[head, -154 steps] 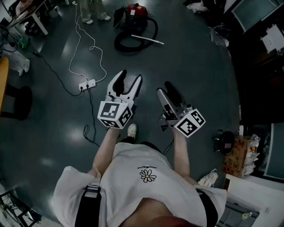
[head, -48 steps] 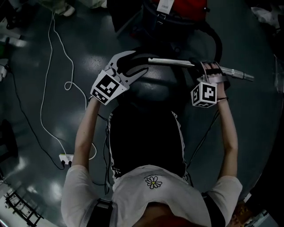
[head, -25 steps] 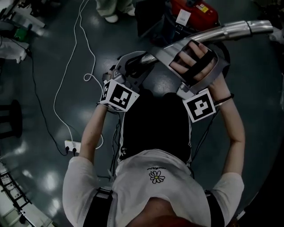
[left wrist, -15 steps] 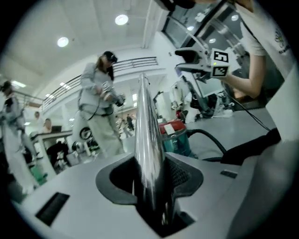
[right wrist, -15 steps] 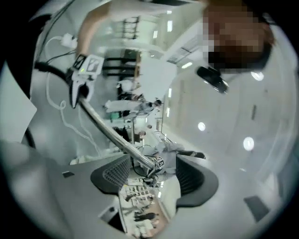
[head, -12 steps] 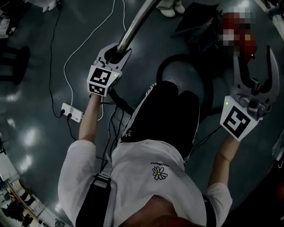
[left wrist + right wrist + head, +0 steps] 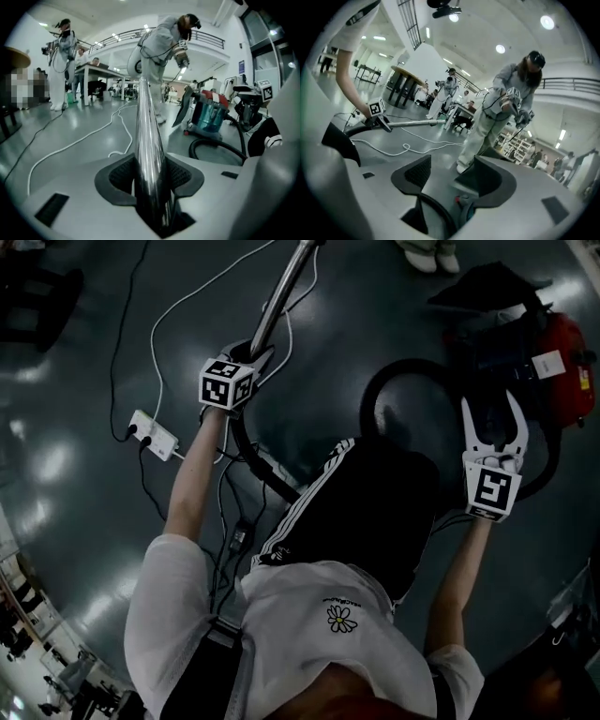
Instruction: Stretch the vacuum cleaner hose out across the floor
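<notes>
My left gripper (image 7: 255, 351) is shut on the shiny metal wand (image 7: 281, 292) of the vacuum hose, which points away over the floor. The wand (image 7: 147, 131) runs straight out between the dark pads in the left gripper view. From the wand's rear the black hose (image 7: 367, 399) curls back in a loop to the red vacuum cleaner (image 7: 562, 343). My right gripper (image 7: 489, 407) hangs over that loop, beside the cleaner. Its jaws have just been opening and stand wide with nothing between them. The right gripper view shows the left gripper (image 7: 377, 112) holding the wand (image 7: 412, 123).
A white cable (image 7: 187, 296) snakes to a power strip (image 7: 155, 434) on the dark floor at the left. A person in grey (image 7: 497, 117) stands just beyond the cleaner (image 7: 212, 117). Tables and other people are further back.
Both grippers held the wand a second ago. The right one has let go and swung off to the right, near the cleaner. The left has carried the wand leftward and down.
</notes>
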The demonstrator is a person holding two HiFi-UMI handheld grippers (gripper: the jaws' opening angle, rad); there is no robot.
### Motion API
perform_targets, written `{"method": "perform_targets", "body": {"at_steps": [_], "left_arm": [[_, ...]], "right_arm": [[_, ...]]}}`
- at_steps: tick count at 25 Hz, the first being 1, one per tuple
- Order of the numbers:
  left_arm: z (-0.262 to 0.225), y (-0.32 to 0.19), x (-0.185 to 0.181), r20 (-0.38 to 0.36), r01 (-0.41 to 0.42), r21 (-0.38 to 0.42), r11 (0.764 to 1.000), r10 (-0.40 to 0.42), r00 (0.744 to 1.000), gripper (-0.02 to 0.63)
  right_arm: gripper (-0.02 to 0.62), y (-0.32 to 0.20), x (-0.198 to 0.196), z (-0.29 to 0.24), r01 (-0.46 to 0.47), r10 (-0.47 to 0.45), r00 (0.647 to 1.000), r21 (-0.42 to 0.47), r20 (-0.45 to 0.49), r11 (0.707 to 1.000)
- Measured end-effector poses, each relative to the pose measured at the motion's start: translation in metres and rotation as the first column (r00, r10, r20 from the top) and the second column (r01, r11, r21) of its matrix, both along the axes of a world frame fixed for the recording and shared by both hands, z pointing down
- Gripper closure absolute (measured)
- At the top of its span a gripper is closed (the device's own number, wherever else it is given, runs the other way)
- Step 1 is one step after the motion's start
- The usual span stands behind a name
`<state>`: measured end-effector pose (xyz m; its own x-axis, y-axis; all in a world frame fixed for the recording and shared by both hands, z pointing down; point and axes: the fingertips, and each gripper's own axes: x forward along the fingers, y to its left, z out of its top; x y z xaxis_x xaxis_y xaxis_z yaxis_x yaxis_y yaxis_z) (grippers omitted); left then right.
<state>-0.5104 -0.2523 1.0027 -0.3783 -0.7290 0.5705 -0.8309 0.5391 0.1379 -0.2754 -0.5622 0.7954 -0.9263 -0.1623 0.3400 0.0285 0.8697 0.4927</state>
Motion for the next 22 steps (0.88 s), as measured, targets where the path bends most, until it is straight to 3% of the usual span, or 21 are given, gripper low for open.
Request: {"method": "perform_targets", "body": {"at_steps": [2, 7, 11, 14, 16, 18, 20, 21, 22], "left_arm": [[0.039, 0.013, -0.01, -0.047, 0.052, -0.086, 0.995, -0.056, 0.997, 0.443], [0.118, 0.038, -0.014, -0.137, 0.102, -0.282, 0.954, -0.145, 0.98, 0.443], [0.157, 0.062, -0.004, -0.143, 0.109, -0.473, 0.874, -0.198, 0.97, 0.442], [0.171, 0.062, -0.006, -0.104, 0.163, -0.521, 0.838, -0.252, 0.962, 0.442], [0.176, 0.065, -0.008, -0.076, 0.197, -0.579, 0.791, -0.293, 0.953, 0.442], [0.177, 0.069, -0.011, 0.018, 0.205, -0.677, 0.707, -0.263, 0.965, 0.414], [0.17, 0.069, -0.017, 0.135, 0.219, -0.748, 0.626, -0.18, 0.974, 0.373], [0.164, 0.068, -0.021, 0.181, 0.238, -0.757, 0.608, -0.154, 0.971, 0.349], [0.157, 0.068, -0.025, 0.219, 0.265, -0.751, 0.605, -0.151, 0.964, 0.326]], "right_arm": [[0.302, 0.011, -0.005, 0.023, 0.028, -0.03, 0.999, -0.05, -0.044, 0.998], [0.302, 0.021, -0.009, 0.05, 0.057, -0.064, 0.991, -0.059, -0.118, 0.997], [0.302, 0.024, -0.004, 0.06, 0.063, -0.068, 0.983, -0.038, -0.169, 0.997], [0.302, 0.028, 0.003, 0.068, 0.061, -0.064, 0.977, -0.021, -0.202, 0.998], [0.302, 0.031, 0.006, 0.071, 0.051, -0.057, 0.976, -0.034, -0.21, 0.998], [0.302, 0.03, 0.009, 0.072, 0.032, -0.038, 0.976, -0.031, -0.212, 0.999], [0.302, 0.026, 0.011, 0.07, -0.001, -0.003, 0.978, -0.022, -0.21, 1.0], [0.302, 0.024, 0.013, 0.069, -0.024, 0.016, 0.979, -0.036, -0.204, 0.999], [0.302, 0.021, 0.015, 0.067, -0.052, 0.036, 0.981, -0.074, -0.193, 0.996]]}}
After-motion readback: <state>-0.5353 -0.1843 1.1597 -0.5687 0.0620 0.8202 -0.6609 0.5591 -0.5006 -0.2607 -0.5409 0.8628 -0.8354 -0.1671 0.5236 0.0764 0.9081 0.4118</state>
